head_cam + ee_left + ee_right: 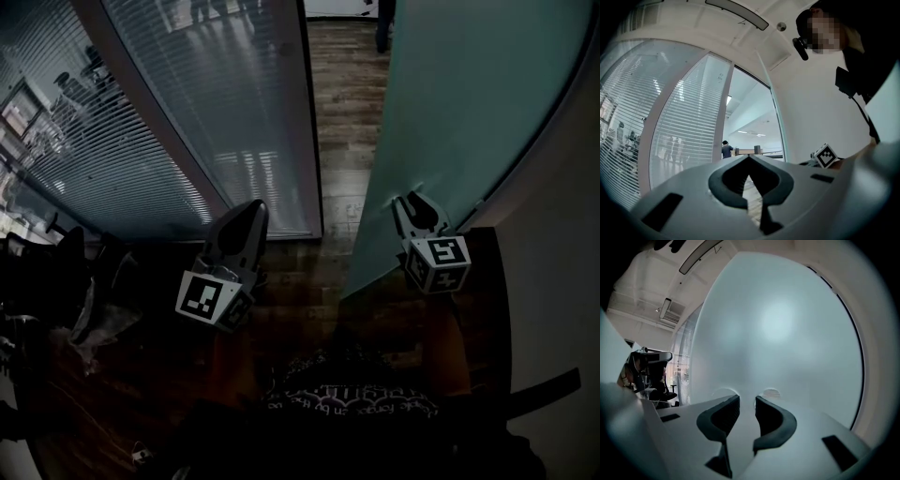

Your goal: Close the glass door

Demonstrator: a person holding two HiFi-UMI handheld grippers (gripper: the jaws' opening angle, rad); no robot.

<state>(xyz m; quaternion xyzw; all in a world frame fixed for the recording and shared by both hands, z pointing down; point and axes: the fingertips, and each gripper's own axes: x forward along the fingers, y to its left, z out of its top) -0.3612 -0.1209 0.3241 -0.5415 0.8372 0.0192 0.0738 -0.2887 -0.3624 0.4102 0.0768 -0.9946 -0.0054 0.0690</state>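
Note:
The frosted glass door stands ajar at the right, its free edge running down to the floor beside the open doorway. My right gripper has its tips against the door's face. In the right gripper view the door fills the frame, and the right gripper is open by a narrow gap with nothing between its fingers. My left gripper hangs in front of the blinded glass wall, left of the doorway. In its own view the left gripper is shut on nothing.
A fixed glass wall with blinds and its frame post bound the doorway on the left. A dark office chair stands at the far left. A white wall lies right of the door. A person stands far beyond the doorway.

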